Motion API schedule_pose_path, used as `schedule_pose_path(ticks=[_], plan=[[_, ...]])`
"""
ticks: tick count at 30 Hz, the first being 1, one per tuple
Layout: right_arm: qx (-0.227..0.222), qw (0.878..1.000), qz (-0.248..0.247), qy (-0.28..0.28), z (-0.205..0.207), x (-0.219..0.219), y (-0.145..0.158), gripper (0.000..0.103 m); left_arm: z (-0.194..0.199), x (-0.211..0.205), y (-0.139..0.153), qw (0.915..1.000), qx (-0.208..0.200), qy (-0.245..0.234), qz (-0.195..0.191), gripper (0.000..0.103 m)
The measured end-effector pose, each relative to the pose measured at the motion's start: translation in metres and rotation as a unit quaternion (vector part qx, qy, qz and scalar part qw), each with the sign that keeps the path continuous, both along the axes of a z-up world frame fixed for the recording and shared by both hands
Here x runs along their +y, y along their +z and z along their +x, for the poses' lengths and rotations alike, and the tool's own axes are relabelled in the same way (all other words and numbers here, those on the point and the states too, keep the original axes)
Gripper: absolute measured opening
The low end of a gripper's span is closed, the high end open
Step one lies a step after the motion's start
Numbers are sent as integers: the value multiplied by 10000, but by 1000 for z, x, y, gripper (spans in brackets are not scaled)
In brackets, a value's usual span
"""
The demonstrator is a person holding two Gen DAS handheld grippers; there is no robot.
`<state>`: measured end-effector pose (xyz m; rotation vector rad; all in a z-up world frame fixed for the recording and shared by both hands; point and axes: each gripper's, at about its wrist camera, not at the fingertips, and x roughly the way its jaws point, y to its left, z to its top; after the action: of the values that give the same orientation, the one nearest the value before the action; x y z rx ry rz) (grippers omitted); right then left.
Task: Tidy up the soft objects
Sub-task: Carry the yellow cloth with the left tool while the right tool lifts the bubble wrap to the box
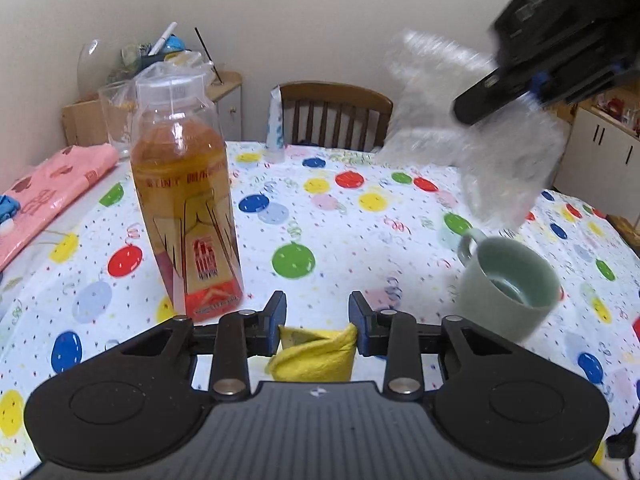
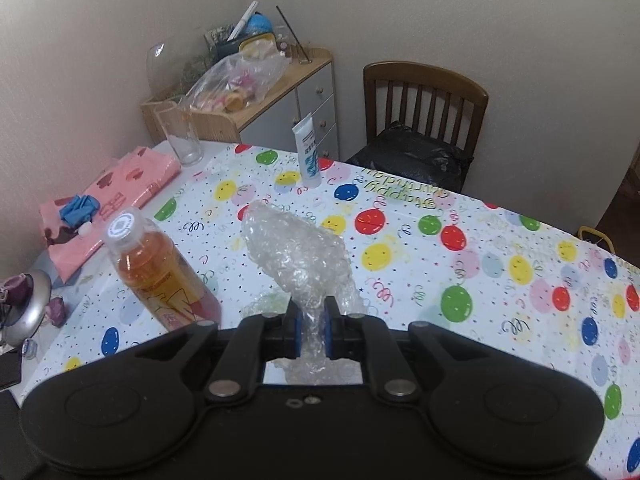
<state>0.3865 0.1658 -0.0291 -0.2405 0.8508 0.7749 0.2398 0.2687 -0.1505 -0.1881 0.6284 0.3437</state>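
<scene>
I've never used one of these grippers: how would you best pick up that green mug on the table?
Pinch the green mug by its rim wall from above, one finger inside and one outside. It stands upright with its mouth open; the small handle on the far side looks harder to catch.

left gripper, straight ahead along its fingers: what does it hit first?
Likely nothing but the balloon-print tablecloth. The left gripper, pinching a yellow cloth, points between the tea bottle on its left and the green mug on its right. Depth is unclear.
</scene>
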Motion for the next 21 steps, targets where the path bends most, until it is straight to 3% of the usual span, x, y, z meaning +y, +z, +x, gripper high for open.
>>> schedule_pose_path(ticks=[10,21], plan=[[5,9993,182,-333,-29,-86,32,9,-21,-15,18,9993,-36,-271,-246,27],[56,9952,232,-948,-60,-195,49,9,-28,-66,71,9933,-462,-920,-532,27]])
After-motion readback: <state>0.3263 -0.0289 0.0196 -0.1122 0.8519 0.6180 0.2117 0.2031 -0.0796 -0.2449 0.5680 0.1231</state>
